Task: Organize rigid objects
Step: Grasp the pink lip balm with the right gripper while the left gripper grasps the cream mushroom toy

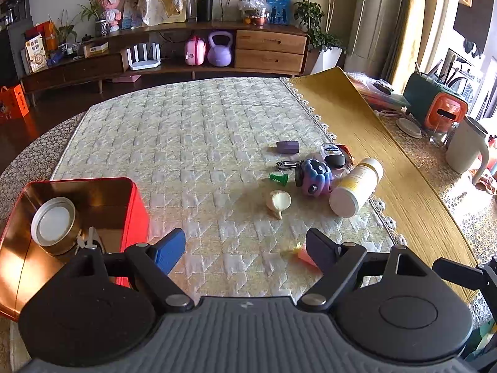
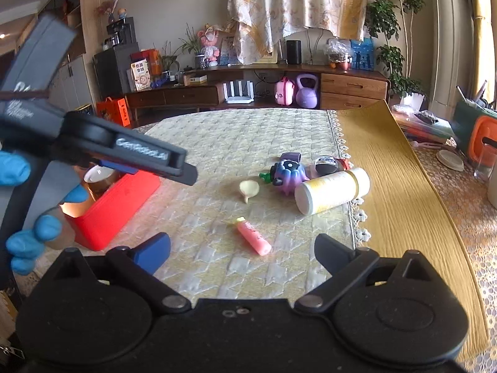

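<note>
A red tin box (image 1: pixel 136 208) sits at the left of the quilted tabletop (image 1: pixel 192 130) with a round metal-lidded jar (image 1: pixel 54 225) inside it, while the loose pieces lie clustered to the right: a white bottle (image 1: pixel 355 188) on its side, a purple ridged toy (image 1: pixel 313 177), a cream funnel (image 1: pixel 278 201), a green piece (image 1: pixel 278 177), nail clippers (image 1: pixel 285 165) and a purple block (image 1: pixel 287 147). A pink tube (image 2: pixel 254 237) lies alone nearer the front edge. The left tool (image 1: pixel 245 245) hangs beside the box with its jaws spread wide and nothing between them, and the right tool (image 2: pixel 242 250) is likewise wide apart and empty above the pink tube.

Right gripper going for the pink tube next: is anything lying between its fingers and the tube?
Nothing visible. The pink tube lies alone on the quilted cloth, just ahead of the open right gripper. The cream funnel and white bottle sit farther back, beyond it.
</note>
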`<state>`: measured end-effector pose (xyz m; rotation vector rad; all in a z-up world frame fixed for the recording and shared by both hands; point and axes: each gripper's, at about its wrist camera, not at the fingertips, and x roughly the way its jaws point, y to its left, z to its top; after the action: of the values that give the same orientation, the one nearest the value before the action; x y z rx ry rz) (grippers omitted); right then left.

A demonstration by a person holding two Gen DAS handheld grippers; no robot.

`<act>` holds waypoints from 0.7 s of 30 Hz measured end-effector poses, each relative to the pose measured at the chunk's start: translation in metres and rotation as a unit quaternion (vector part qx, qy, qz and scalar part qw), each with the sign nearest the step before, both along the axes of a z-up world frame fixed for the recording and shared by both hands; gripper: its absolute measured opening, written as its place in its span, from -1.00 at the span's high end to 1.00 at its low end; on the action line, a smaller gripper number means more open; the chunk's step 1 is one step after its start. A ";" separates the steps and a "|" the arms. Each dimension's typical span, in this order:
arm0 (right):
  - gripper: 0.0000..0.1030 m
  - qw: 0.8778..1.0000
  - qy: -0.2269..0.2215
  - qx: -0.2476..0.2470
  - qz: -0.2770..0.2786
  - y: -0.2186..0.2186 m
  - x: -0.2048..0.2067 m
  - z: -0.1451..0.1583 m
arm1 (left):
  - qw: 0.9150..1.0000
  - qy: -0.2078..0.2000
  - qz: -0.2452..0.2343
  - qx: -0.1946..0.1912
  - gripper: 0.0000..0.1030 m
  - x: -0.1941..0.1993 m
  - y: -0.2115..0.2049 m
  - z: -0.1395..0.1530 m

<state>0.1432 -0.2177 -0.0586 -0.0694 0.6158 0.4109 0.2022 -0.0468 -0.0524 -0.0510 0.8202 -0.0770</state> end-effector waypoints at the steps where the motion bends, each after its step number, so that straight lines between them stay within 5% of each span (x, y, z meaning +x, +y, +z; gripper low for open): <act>1: -0.92 1.000 -0.001 -0.002 0.001 -0.001 0.003 -0.002 | 1.000 0.004 0.002 -0.001 -0.65 0.006 -0.002 -0.004; 14: -0.75 0.999 0.025 -0.016 0.035 0.004 0.049 -0.026 | 0.999 0.040 -0.001 0.015 -0.65 0.074 -0.034 -0.044; 21: -0.45 0.998 0.038 -0.031 0.046 0.010 0.065 -0.041 | 0.998 0.059 -0.007 0.020 -0.65 0.102 -0.043 -0.065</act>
<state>0.2085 -0.2074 -0.0997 -0.1426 0.7024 0.4850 0.3041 -0.0902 -0.1171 -0.0125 0.9392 -0.0711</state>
